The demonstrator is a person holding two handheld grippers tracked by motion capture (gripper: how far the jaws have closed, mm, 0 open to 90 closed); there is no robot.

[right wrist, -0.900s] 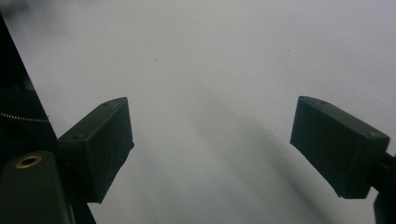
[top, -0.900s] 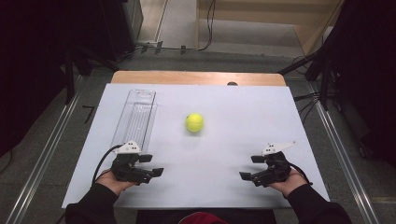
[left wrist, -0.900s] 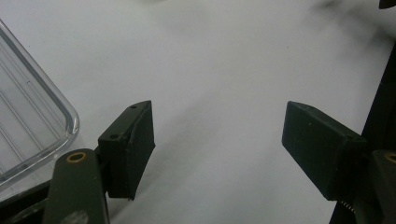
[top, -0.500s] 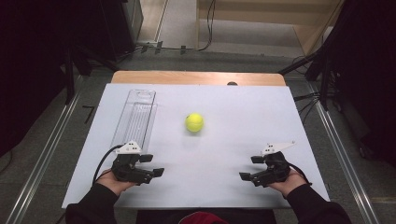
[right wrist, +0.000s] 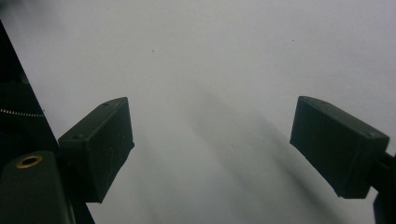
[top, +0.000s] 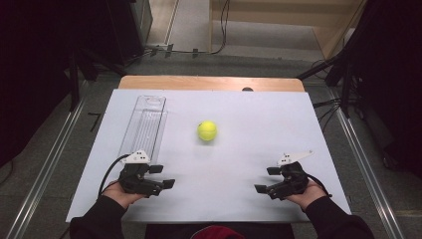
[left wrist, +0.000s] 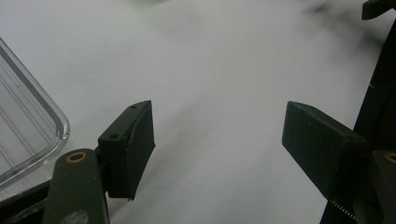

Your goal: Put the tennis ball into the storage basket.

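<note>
— High view first: has anything shifted since the earlier frames?

— Nothing that I can see. The ball point(top: 207, 131) sits at the same spot mid-desk, the clear tray point(top: 144, 124) lies as before along the left side, and both hands rest where they were at the near edge.

— And the jaws?

— The left gripper point(top: 162, 176) has its jaws spread wide with nothing between them; the left gripper view shows bare surface in the gap point(left wrist: 219, 135) and a tray corner point(left wrist: 32, 135) just beside the left jaw. The right gripper point(top: 267, 179) is likewise wide open and empty, with blank sheet between its jaws point(right wrist: 212, 140).

— The grippers point which way?

— Toward each other, well apart, with the ball farther off between them.

— The surface?

— A white sheet point(top: 249, 114) covers the desk; a strip of wood point(top: 209, 82) shows at the far edge.

— The room?

— Grey floor, metal rails either side, cables point(top: 328, 107) at the right, dark gear around.
</note>
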